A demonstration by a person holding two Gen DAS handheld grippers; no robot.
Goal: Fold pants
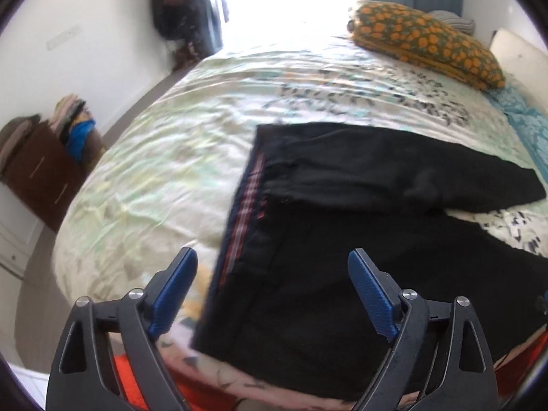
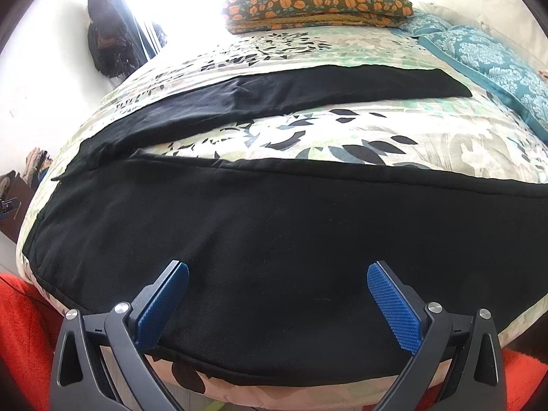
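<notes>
Two claws, both spread wide, gripping nothing. Left claw [image 1: 272, 260] hovers over the waistband end of the black pants [image 1: 342, 239]; right claw [image 2: 278, 274] over the near leg. Pants lie flat on the floral bed [image 1: 171, 171], long axis across it: waistband left, legs splayed rightward toward the teal pillow [image 2: 496, 65]. Orange-flowered cushion [image 2: 318, 3] beyond, well apart.

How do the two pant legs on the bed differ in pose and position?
The near leg lies under the right gripper by the bed's edge; the far leg lies splayed away, toward the pillow. The far leg shows a crease; the near leg looks smooth. Both are black, flat, ungripped.
</notes>
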